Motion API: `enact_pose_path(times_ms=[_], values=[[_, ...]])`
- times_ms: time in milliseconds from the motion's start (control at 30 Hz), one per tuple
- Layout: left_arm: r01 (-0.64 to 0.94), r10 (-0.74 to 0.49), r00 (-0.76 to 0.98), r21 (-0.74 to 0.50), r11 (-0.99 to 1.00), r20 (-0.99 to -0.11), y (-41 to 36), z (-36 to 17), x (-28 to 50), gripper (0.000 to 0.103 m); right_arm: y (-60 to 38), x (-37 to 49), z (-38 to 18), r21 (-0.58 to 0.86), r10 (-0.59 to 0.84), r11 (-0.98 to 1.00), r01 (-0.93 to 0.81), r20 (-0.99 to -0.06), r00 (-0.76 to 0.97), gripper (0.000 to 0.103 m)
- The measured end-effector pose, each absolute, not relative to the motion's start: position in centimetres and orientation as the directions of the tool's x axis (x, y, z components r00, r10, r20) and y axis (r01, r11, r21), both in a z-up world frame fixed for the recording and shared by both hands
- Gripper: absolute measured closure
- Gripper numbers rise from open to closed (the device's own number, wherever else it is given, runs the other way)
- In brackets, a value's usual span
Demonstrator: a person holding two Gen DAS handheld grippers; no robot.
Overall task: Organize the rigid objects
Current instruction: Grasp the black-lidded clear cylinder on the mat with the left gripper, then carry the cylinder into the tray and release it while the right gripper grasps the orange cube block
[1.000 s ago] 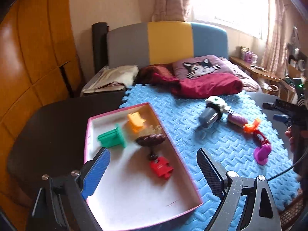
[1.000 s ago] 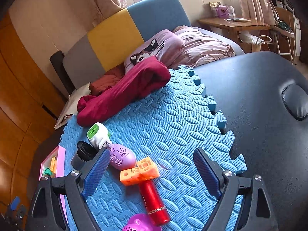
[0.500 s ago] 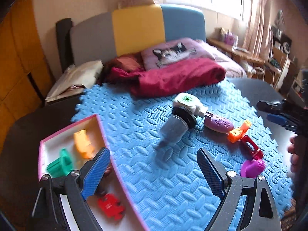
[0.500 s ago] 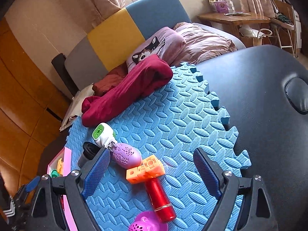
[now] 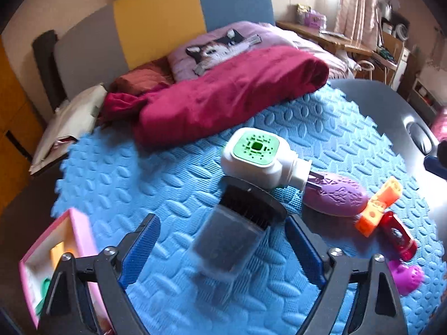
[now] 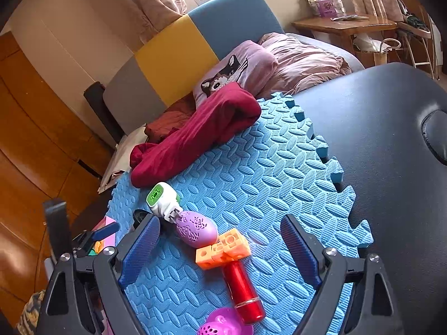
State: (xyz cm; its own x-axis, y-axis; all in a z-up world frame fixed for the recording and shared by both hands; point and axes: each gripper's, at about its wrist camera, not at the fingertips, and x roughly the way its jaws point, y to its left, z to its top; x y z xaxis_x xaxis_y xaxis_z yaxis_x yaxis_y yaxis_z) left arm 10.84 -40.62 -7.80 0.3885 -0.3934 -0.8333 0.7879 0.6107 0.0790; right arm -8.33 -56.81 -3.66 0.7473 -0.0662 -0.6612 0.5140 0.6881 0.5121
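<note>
My left gripper (image 5: 220, 240) is open, its jaws on either side of a grey cup with a black rim (image 5: 233, 234) lying on the blue foam mat (image 5: 139, 173), not closed on it. Beyond lie a white-and-green device (image 5: 258, 162), a purple egg-shaped piece (image 5: 335, 196), an orange block (image 5: 380, 209), a red cylinder (image 5: 398, 236) and a magenta toy (image 5: 406, 276). The pink-rimmed tray (image 5: 69, 223) sits at lower left. My right gripper (image 6: 220, 247) is open and empty above the orange block (image 6: 223, 248), the red cylinder (image 6: 243, 293) and the purple piece (image 6: 195, 227).
A dark red cloth (image 5: 223, 95) lies bunched on the mat's far edge, before a cat pillow (image 5: 218, 47) and bed headboard. The dark table (image 6: 391, 153) extends right of the mat. The left gripper shows at the lower left of the right wrist view (image 6: 95, 236).
My left gripper has swung from over the tray to the right and closed in on the grey cup, which now lies between its jaws. My right gripper has barely moved.
</note>
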Motion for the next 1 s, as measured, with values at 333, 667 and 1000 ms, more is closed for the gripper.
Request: enact_pose_path(times_ms=[333,667,1000], values=[[0.782,-0.462,0.329,-0.037,0.622,-0.824,-38.0,-7.4,8.4,0.06,-58.0,-9.1,-4.0,0.521,-0.098,0.65,0.553,-0.665,0.741,0.015],[0.76,-0.511,0.324,-0.102,0.642,-0.796,-32.9,-5.7,3.7,0.06,-56.8,-7.0,-5.9,0.432,-0.042,0.713,0.552,-0.76,0.649,0.025],[0.771,-0.575,0.342,-0.127,0.624,-0.743,-28.4,-2.7,0.6,0.06,-53.0,-4.2,-6.7,0.222,-0.096,0.862,0.456,-0.811,0.577,0.017]])
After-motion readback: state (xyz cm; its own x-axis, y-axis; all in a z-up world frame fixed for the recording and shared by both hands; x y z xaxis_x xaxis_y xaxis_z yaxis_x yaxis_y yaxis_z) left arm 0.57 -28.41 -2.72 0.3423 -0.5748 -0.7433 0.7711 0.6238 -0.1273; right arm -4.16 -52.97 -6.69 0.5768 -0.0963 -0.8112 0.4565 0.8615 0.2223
